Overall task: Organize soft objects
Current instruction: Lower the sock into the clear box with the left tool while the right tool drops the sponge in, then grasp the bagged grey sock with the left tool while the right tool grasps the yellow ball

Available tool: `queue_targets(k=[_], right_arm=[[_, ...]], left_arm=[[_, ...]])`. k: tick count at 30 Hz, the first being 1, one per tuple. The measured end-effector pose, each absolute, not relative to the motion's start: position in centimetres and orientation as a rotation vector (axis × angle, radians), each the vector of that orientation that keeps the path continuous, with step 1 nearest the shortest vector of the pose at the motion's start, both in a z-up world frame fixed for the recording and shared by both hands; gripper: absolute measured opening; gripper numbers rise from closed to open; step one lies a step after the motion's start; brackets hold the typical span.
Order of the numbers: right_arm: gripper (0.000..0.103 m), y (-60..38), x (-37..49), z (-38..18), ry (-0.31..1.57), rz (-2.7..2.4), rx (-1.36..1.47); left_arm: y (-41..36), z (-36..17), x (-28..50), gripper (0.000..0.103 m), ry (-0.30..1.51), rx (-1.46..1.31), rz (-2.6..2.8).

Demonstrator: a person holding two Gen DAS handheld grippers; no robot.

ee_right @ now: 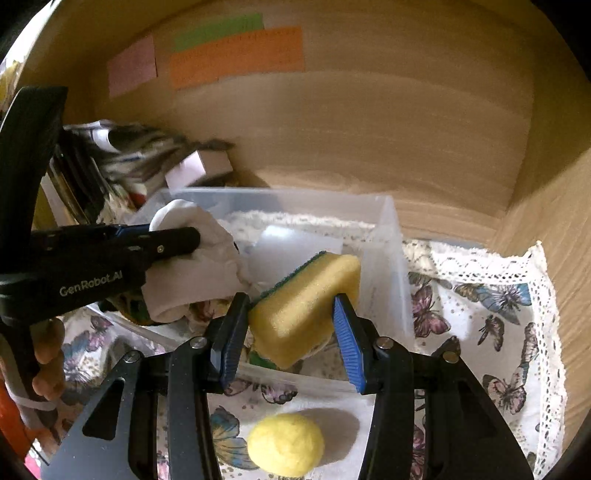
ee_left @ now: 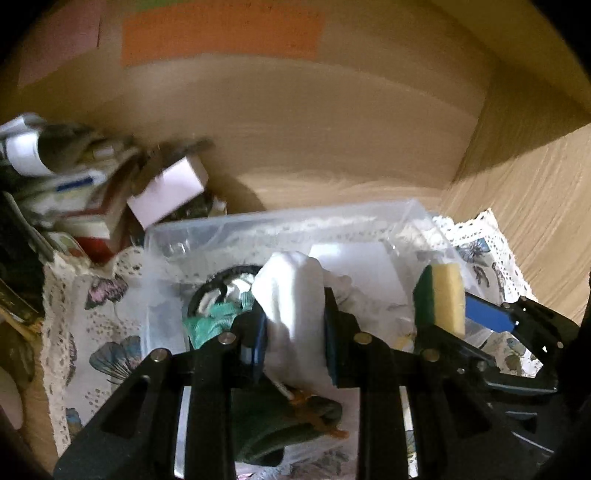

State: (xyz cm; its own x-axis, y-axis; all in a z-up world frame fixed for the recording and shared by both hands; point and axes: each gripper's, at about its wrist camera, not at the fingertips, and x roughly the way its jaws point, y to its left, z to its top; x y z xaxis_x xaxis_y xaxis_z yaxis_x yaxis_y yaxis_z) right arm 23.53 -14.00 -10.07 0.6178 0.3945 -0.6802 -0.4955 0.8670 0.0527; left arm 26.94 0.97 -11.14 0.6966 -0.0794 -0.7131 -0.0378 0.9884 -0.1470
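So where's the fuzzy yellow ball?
In the right wrist view, the yellow ball sits low on the butterfly cloth, just below the right gripper holding the sponge.

Coloured paper labels [ee_right: 236, 55] on wall — cluttered boxes [ee_left: 168, 190] left.

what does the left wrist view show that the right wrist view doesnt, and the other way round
Only the left wrist view shows the teal cloth and black band inside the clear bin, plus a dark green pouch under the left gripper. Only the right wrist view shows the yellow ball on the butterfly cloth and a green note on the wall. Both show the left gripper clamping the white cloth, the right gripper clamping the sponge, and the orange note.
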Motion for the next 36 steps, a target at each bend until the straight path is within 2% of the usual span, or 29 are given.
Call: queue_targets(k=[6,11,13,15,17,19,21,23,25,29,36], right_arm=[[0.046,-13.4,23.9,-11.1,0.773,0.499,-0.178],[0.049,-13.2,23.3,-10.4,0.75,0.486,-0.199],[0.055,-13.3,22.6,-9.8,0.725,0.47,-0.206],[0.067,-13.5,21.8,-8.9,0.693,0.463,-0.209],[0.074,-13.7,21.1,-8.1,0.66,0.453,-0.212],[0.077,-13.8,20.3,-7.2,0.625,0.443,-0.214],[0.077,-14.1,19.4,-6.3,0.597,0.44,-0.21],[0.082,-14.6,18.6,-5.5,0.577,0.439,-0.198],[0.086,-15.0,17.8,-4.9,0.559,0.442,-0.186],[0.086,-15.7,16.3,-4.6,0.543,0.446,-0.186],[0.086,-16.2,15.5,-6.8,0.6,0.443,-0.185]], left_arm=[[0.9,-11.3,26.6,0.03,0.824,-0.157,-0.012],[0.9,-9.9,24.9,0.044,0.801,-0.143,-0.004],[0.8,-9.1,24.0,0.051,0.772,-0.129,-0.001],[0.5,-8.0,22.9,0.056,0.735,-0.105,0.01],[0.3,-6.8,21.5,0.061,0.692,-0.087,0.014],[0.3,-5.9,20.5,0.065,0.666,-0.083,0.011],[0.4,-4.9,19.2,0.071,0.64,-0.08,0.01],[0.5,-4.2,17.8,0.088,0.614,-0.074,0.008],[0.6,-4.1,16.8,0.098,0.598,-0.075,0.013],[0.9,-5.0,15.2,0.1,0.609,-0.06,0.042],[1.1,-10.4,14.6,0.1,0.758,-0.106,0.047]])
